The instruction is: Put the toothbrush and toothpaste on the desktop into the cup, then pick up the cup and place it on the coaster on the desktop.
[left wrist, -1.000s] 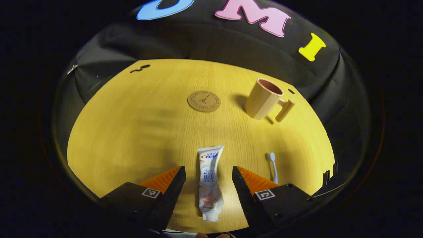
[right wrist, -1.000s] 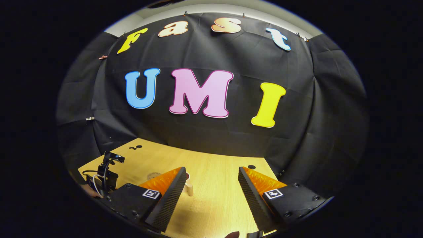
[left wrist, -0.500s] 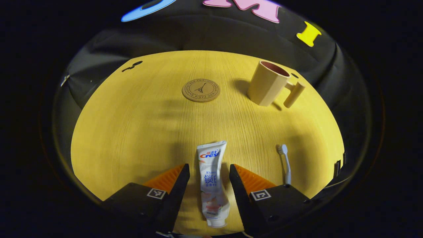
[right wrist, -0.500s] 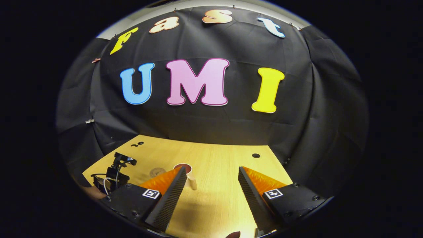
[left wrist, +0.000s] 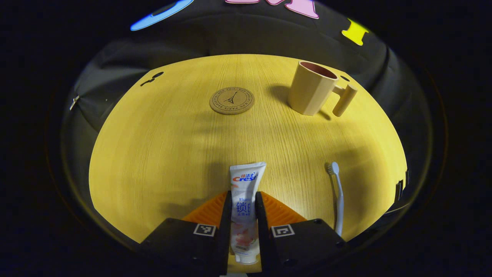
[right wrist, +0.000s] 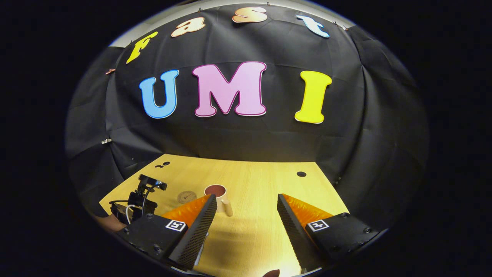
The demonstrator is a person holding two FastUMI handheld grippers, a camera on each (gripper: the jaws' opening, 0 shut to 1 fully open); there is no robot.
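Here the left gripper [left wrist: 243,215] was clamped across the lower body of the toothpaste tube [left wrist: 244,200], both fingers pressing its flat sides, seemingly so the tube could be lifted off the wooden desktop [left wrist: 161,142]. The right gripper [right wrist: 246,223] hung spread wide, holding nothing. The toothbrush [left wrist: 336,196] lay just right of the tube; the beige cup [left wrist: 312,92] stood beside, not on, the cork coaster [left wrist: 231,100].

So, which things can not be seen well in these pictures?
- Toothpaste, left gripper view: sides of its lower half hidden by the left tool.
- Toothbrush, left gripper view: handle end cut off behind the tool's body.
- Cup, right gripper view: lower part hidden by the right tool's finger; coaster print too small.
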